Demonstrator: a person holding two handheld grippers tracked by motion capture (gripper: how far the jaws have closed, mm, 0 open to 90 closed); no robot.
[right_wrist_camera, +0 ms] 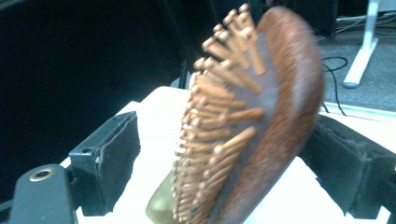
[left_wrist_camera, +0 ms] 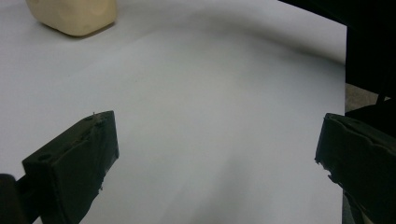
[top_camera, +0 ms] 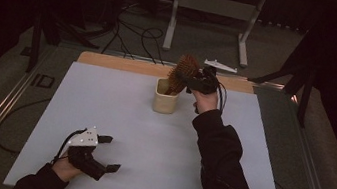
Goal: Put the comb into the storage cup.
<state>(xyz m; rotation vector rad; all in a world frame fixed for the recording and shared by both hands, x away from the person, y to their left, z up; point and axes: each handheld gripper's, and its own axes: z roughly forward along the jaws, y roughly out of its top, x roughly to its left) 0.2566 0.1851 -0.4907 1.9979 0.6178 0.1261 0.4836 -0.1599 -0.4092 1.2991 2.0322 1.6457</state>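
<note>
Tongs first, nearest the person: the left gripper [top_camera: 106, 153] rests low over the white sheet [top_camera: 149, 142] that covers the table, its jaws spread wide with nothing between them. Beyond the sheet a wooden table edge [top_camera: 125, 64] shows, then a dim floor with cables [top_camera: 135, 34] and a grey stand [top_camera: 214, 10]. Farther off, the right gripper [top_camera: 189, 81] hangs above a cream cup [top_camera: 165, 99]. A hairbrush [right_wrist_camera: 252, 121] stands between its parted jaws, head up and handle down into the cup; the pads seem clear of it, though blur makes contact on the back side hard to judge. Its head is a rounded brown oval with blunt wooden pins.
</note>
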